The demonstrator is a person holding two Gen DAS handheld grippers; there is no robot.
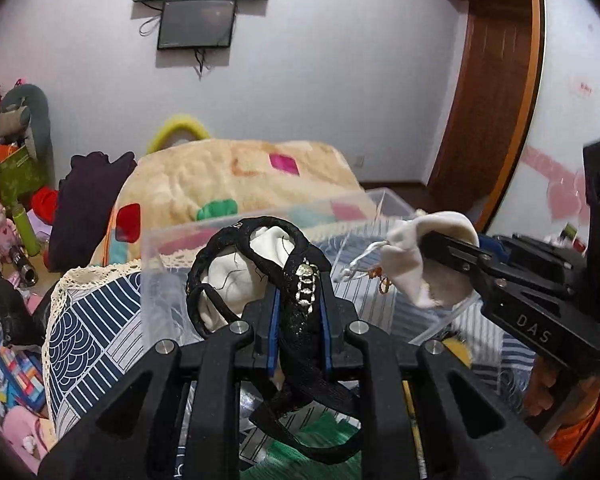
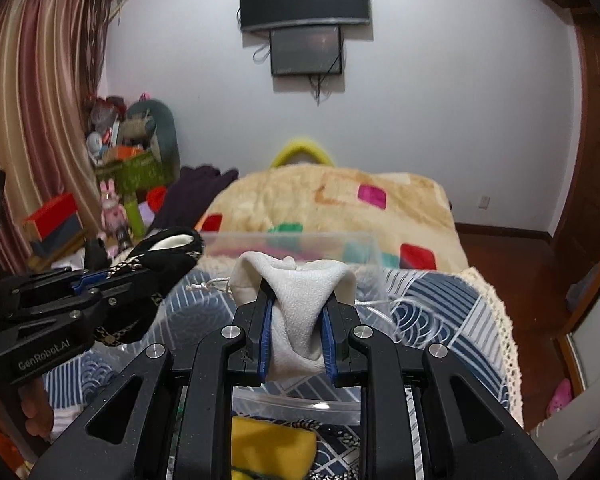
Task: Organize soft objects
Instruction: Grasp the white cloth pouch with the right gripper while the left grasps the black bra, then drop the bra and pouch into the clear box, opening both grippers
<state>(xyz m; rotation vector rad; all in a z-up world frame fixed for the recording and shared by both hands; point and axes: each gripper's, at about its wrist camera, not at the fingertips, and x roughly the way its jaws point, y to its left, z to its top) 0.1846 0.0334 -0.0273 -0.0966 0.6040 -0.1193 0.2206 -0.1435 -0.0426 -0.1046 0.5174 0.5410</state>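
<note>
Bedding fills most of both views: a cream fleece blanket with coloured squares is spread over the bed, and nearer the cameras a navy-and-white patterned quilt with a lace edge is laid across it. The far end of the bed is hidden behind the blanket's rise, where only the top of a yellow loop can be seen. A clear plastic bin is set on the quilt; its walls are hard to trace against the pattern behind them, and its near rim is covered by the gripper bodies. A dark purple garment is draped at the left of the bed, its lower part cut off by the quilt.

A black pouch with a gold chain trim and a white lining is clamped between the blue pads of the left hand-held gripper, held above the bin; its strap hangs below the fingers and is partly lost behind the gripper frame. A white drawstring pouch is pinched in the right hand-held gripper, also raised over the bin, with its cord trailing leftward. Beneath the right hand-held gripper a yellow sponge-like object is glimpsed, largely hidden, and what it is cannot be told.
</note>
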